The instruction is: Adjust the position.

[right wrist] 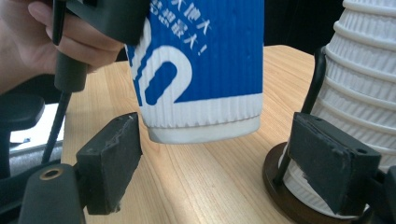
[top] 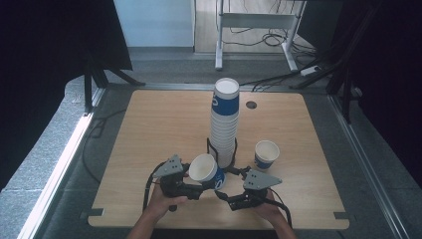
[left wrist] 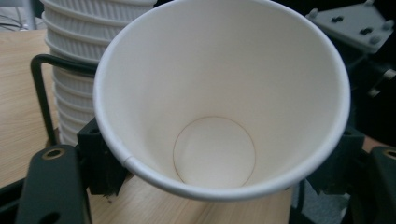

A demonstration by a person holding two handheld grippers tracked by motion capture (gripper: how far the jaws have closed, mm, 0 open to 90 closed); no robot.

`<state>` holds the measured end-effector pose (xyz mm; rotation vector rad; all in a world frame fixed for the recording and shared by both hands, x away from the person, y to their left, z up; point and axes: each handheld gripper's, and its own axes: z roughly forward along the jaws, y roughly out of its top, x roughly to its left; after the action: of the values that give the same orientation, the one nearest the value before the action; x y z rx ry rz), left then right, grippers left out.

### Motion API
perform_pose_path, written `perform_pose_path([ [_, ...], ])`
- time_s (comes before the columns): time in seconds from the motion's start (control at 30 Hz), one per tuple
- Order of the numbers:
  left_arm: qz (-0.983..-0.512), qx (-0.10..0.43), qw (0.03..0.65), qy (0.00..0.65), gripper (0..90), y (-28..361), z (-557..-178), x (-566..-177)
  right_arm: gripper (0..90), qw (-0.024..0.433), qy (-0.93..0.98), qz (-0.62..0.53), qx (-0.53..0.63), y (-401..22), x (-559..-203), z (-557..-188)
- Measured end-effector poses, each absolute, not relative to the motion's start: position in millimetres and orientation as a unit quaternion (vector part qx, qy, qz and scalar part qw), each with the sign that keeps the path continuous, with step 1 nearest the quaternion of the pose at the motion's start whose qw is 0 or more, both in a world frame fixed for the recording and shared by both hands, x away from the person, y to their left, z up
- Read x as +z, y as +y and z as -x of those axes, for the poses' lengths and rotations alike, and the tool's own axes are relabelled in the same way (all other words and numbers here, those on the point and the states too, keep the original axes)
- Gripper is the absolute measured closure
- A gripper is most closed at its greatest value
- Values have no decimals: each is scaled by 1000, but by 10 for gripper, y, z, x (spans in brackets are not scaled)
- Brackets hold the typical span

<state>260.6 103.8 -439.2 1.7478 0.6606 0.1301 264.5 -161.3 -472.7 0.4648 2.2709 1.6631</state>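
The left gripper [top: 199, 186] clamps a tilted paper cup [top: 206, 171] near the stack [top: 225, 122], presenting its base to the right gripper [top: 233, 196] (jaws wide apart, empty), probably for a handover.

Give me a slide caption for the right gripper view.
Open right tool below a blue-and-white cup held by the left tool, beside the cup stack.

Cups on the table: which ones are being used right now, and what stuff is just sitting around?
In use:
- held cup, gripped by the left gripper
- right gripper, open beside its base
- tall stack of cups in its holder

Just sitting around:
- single cup standing on the table
- cables on the floor
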Motion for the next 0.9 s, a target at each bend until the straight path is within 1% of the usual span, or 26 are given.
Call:
perform_pose_path([
  [0.37,-803,112,517,274,213,881,-2551,-4411,155,153,799,-156,560,-1567,-4740,-2631],
  [0.73,-845,137,459,237,211,734,-2475,-4431,148,160,822,-145,527,-1415,-4832,-2595],
  [0.9,-862,151,433,218,211,679,-2449,-4448,171,163,832,-137,513,-1371,-4866,-2590],
])
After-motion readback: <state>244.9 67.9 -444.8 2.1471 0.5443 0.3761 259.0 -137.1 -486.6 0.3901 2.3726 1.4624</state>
